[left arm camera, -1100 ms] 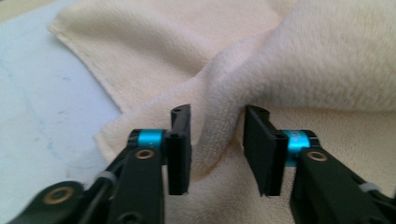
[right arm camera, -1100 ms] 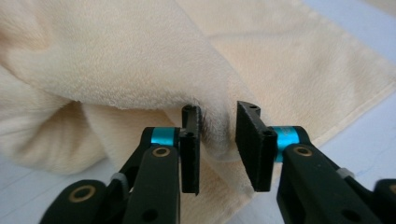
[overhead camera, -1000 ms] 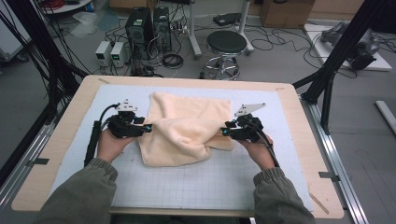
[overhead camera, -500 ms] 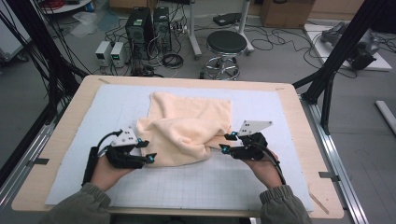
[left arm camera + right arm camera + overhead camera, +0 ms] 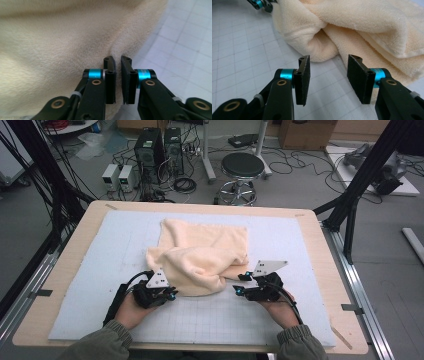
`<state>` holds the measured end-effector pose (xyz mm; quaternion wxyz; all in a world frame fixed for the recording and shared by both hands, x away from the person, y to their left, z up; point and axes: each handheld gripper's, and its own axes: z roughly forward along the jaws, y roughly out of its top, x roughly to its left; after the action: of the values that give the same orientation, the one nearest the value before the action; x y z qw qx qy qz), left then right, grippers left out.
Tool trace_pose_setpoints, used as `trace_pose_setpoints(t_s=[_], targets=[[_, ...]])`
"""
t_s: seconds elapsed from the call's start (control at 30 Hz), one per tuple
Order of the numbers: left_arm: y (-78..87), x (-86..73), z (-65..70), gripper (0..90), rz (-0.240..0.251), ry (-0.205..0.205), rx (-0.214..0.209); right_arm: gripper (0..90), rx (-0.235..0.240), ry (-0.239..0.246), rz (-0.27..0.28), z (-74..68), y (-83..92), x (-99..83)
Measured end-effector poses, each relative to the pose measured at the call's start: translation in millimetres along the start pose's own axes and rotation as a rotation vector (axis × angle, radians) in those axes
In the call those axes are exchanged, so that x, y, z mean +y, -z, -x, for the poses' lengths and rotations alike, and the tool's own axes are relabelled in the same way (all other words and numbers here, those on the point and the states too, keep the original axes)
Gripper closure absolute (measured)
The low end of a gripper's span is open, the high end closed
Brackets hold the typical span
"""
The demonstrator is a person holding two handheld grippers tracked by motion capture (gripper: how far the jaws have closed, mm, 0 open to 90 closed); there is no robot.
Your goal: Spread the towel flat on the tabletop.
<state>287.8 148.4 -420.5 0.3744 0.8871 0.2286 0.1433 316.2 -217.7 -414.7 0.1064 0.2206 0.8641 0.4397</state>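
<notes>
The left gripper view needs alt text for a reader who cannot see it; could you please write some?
The left claw is shut on a pinch of a cream-coloured towel, whose soft fabric bunches between the two black jaws rising from the bottom of the frame. To the right of the towel lies the white gridded mat.

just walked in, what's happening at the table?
A person is working a crumpled cream towel on the gridded mat with two handheld grippers. The left gripper has just closed, pinching the towel's near edge. The right gripper is open, its jaws apart just short of the towel's near right fold, gripping nothing yet.
</notes>
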Motion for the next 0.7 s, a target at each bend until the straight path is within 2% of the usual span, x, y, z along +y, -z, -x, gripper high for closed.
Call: trace_pose_setpoints(t_s=[0.1, 0.17, 0.33, 0.43, 0.5, 0.53, 0.63, 0.7], targets=[[24.5, 6.0, 5.3, 84.3, 0.053, -0.023, -0.004, 53.5, -0.002, 0.003, 0.009, -1.4, 2.9, 0.7], [45.4, 10.3, 6.7, 84.4, 0.082, -0.035, 0.008, 53.5, -0.007, 0.006, 0.018, -2.9, 5.1, 1.7], [99.6, 18.8, 1.7, 84.5, 0.171, -0.02, 0.036, 53.8, -0.01, 0.034, 0.021, -7.6, 6.3, 7.7], [121.3, 20.1, -5.6, 84.5, 0.201, -0.009, 0.056, 54.5, -0.005, 0.053, 0.023, -12.5, 4.9, 13.4], [123.1, 15.8, -15.0, 84.4, 0.195, 0.027, 0.072, 55.3, 0.001, 0.067, 0.013, -14.2, 0.2, 16.4], [117.9, 10.4, -22.3, 84.3, 0.186, 0.059, 0.074, 55.4, 0.006, 0.068, 0.007, -14.6, -3.3, 17.3], [94.8, -5.0, -38.7, 84.0, 0.144, 0.126, 0.093, 55.6, 0.026, 0.069, -0.015, -16.5, -16.8, 19.5], [74.3, -15.9, -50.7, 83.8, 0.111, 0.174, 0.095, 55.6, 0.043, 0.095, -0.031, -18.0, -27.9, 21.4]])
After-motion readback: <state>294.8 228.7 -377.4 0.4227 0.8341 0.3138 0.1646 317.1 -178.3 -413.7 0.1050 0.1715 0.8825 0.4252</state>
